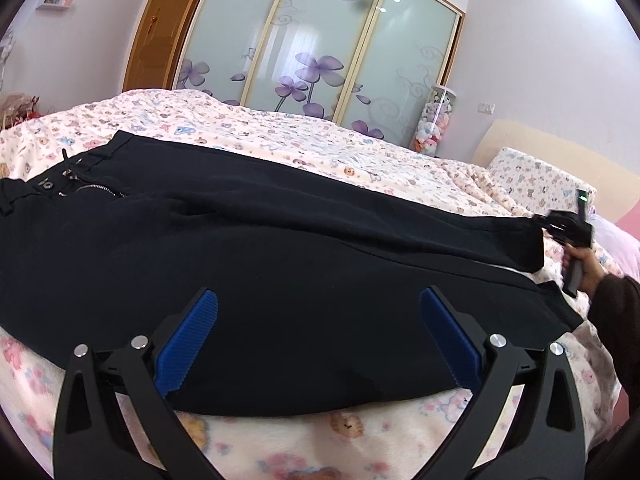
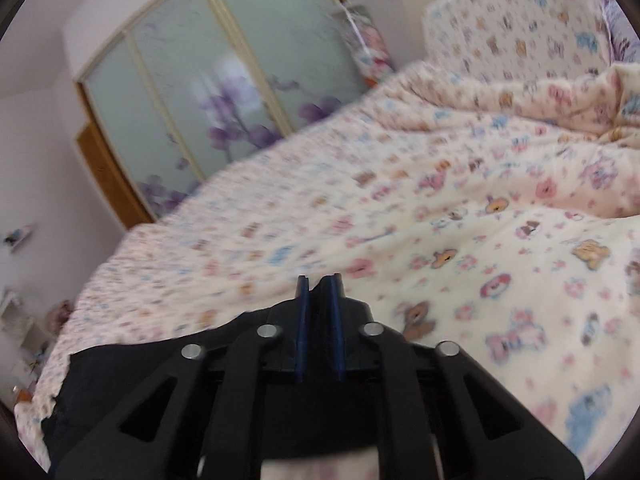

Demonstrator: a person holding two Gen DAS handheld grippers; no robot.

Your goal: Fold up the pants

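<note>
Black pants (image 1: 280, 264), no legible labels

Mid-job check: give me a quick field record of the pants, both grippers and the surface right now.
garment: black pants, lying lengthwise across the bed, waistband with zipper toward the left of the left wrist view
surface: bed with bear-print blanket
left gripper: jaws wide open, over the near edge of the pants, holding nothing
right gripper: jaws closed on black fabric at the leg end
fold state: legs laid one on the other; no crosswise fold yet
image quality: right wrist view motion-blurred
</note>
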